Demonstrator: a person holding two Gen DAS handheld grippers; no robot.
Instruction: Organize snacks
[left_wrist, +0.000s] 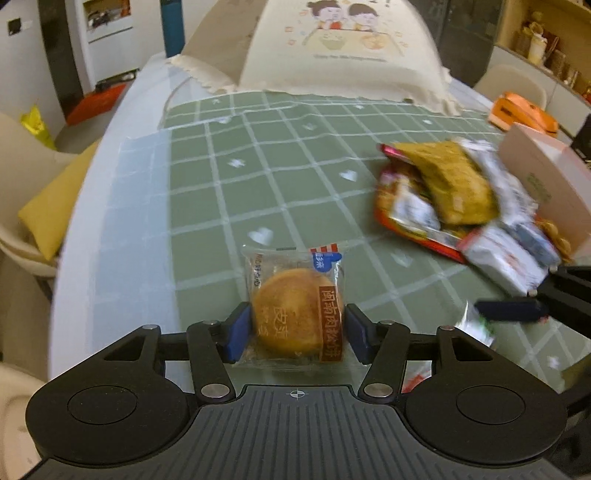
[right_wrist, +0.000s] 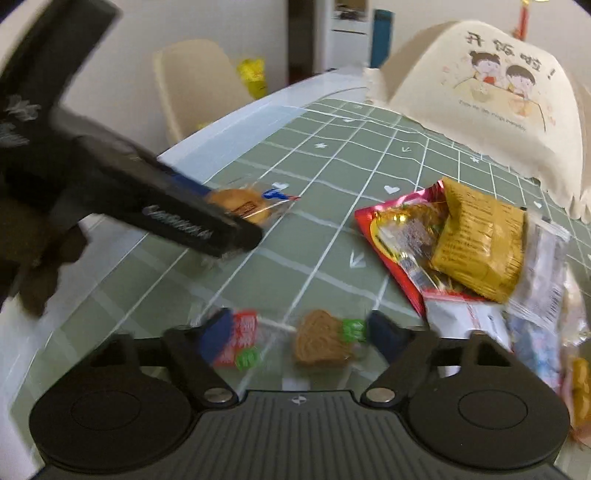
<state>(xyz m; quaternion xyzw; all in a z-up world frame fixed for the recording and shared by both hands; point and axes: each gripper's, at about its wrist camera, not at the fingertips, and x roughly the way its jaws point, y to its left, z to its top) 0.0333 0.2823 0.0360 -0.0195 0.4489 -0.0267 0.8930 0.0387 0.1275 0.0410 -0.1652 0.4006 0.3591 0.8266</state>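
Note:
My left gripper (left_wrist: 295, 332) is shut on a round golden pastry in a clear wrapper (left_wrist: 295, 310), held just over the green checked tablecloth (left_wrist: 258, 177). It also shows in the right wrist view (right_wrist: 243, 206), held by the left gripper (right_wrist: 236, 229). My right gripper (right_wrist: 295, 339) is open around a clear packet with a brown heart-shaped cookie (right_wrist: 321, 343) lying on the cloth. A pile of snack packets (left_wrist: 461, 206) lies to the right, topped by a yellow-brown pack (right_wrist: 480, 243).
A cream mesh food cover (left_wrist: 332, 48) stands at the back of the table. A pink box (left_wrist: 546, 181) stands at the far right beside the pile. Chairs stand at the table's left edge (left_wrist: 33, 192).

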